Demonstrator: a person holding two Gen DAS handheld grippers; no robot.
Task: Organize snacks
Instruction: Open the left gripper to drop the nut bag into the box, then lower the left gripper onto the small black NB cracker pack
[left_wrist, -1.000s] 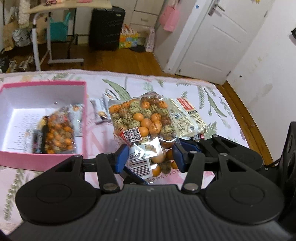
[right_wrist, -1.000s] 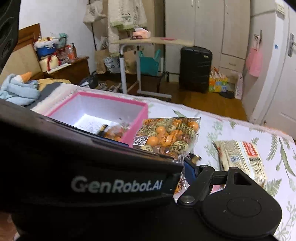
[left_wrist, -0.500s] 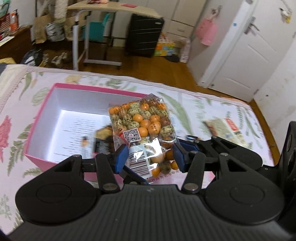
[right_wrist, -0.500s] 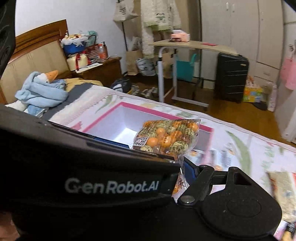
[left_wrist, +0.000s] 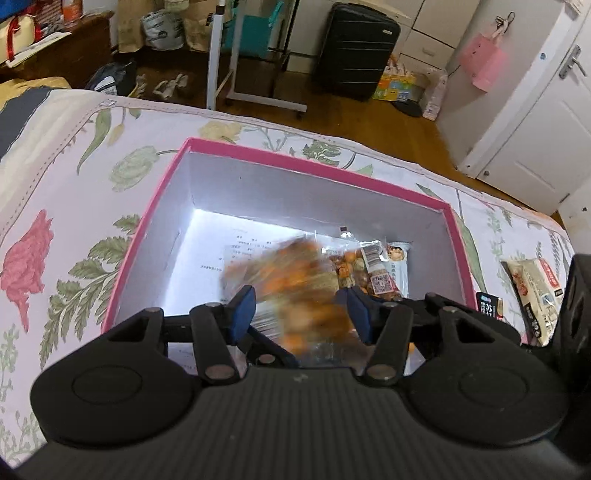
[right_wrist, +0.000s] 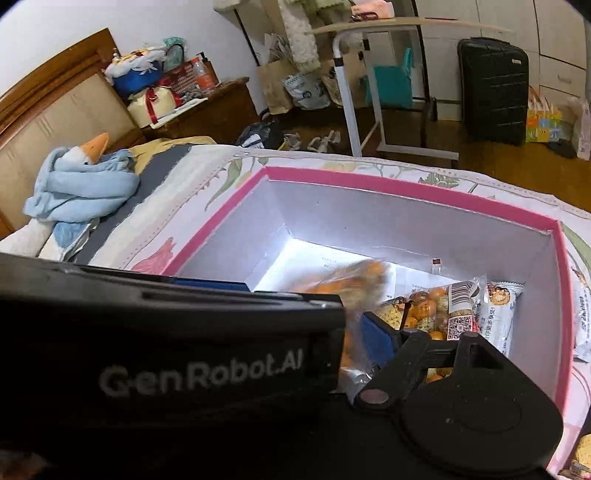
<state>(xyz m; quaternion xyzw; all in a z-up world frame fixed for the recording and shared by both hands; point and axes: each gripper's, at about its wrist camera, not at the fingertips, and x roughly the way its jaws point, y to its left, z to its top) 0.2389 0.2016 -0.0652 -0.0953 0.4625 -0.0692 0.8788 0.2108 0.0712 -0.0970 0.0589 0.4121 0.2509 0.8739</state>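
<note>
A blurred bag of orange and green coated nuts (left_wrist: 295, 291) sits between the left gripper (left_wrist: 299, 308)'s spread fingers, above the pink box (left_wrist: 314, 168). The right gripper's finger state cannot be told.

Floral bed (left_wrist: 55, 177) — pink box (left_wrist: 303, 162), packets (left_wrist: 535, 284)

A home bedroom: floral bedspread (left_wrist: 55, 177), wooden headboard (right_wrist: 55, 107), suitcase (left_wrist: 354, 48).

Dim indoor light, glare on box (left_wrist: 207, 236) floor; snack bag (left_wrist: 295, 295) motion-blurred, fisheye bending at edges, corners vignetted.
</note>
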